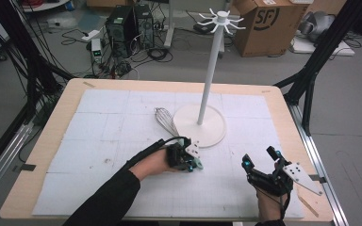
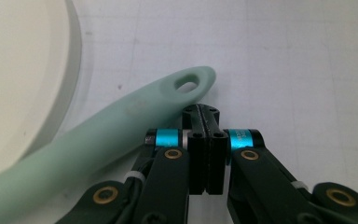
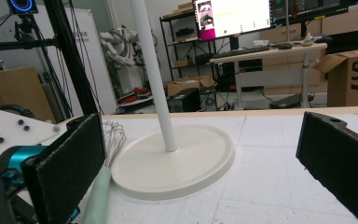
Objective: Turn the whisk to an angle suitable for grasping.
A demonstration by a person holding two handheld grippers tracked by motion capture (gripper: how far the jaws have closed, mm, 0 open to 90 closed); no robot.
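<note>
Honestly, my worry is that my left hand-held gripper (image 2: 206, 112) has its jaws pressed together on nothing, sitting just beside the mint-green handle of the whisk (image 2: 98, 144), so any nudge would shove it along the desk (image 1: 47, 141) or against the stand's round base (image 1: 214, 132) instead of grabbing it. The whisk lies flat on the white mat, wire end by the base, handle toward me. Count: one whisk, one white stand (image 1: 209, 70), two grippers; the right hand-held gripper (image 1: 261, 157) hovers spread wide and empty.
</note>
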